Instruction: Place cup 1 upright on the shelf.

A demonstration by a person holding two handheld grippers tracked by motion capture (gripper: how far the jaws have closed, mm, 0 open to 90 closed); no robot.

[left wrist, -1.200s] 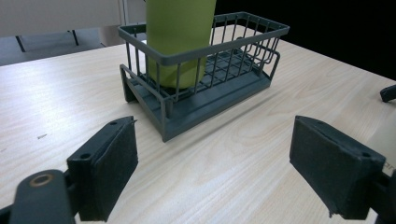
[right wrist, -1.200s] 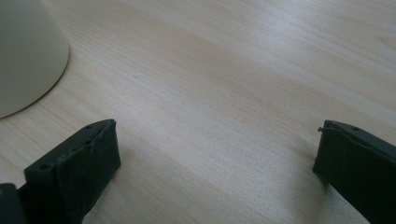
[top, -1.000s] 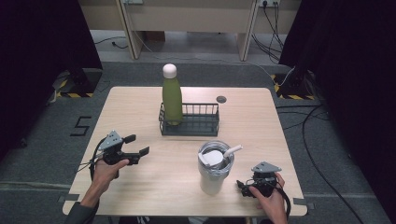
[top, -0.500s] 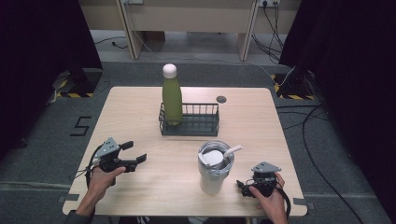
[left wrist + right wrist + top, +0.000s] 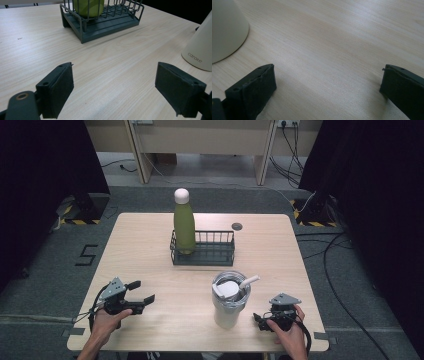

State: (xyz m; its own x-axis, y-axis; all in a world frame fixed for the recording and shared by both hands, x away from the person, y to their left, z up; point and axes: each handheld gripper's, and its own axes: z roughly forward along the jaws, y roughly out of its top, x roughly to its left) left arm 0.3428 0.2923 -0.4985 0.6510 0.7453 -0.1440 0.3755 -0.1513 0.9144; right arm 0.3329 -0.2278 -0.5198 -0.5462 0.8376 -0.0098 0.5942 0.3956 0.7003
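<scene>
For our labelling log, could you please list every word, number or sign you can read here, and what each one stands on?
"carote": on the cream tumbler, low on its wall, in the left gripper view.
"5": marked on the grey floor left of the table, in the high view.
Nothing else is readable.

One wire basket (image 5: 210,251) stands on one wooden table (image 5: 150,250). One green bottle (image 5: 184,222) with a white cap stands inside the basket, at its left end. One cream tumbler (image 5: 229,301) stands in front of the basket, nearer the person, with one lid and one straw in its top. One small dark round disc (image 5: 237,226) lies on the table behind the basket. Two hand-held grippers are in front of the basket: the left gripper (image 5: 142,292) and the right gripper (image 5: 260,320), each with two black jaws.
</scene>
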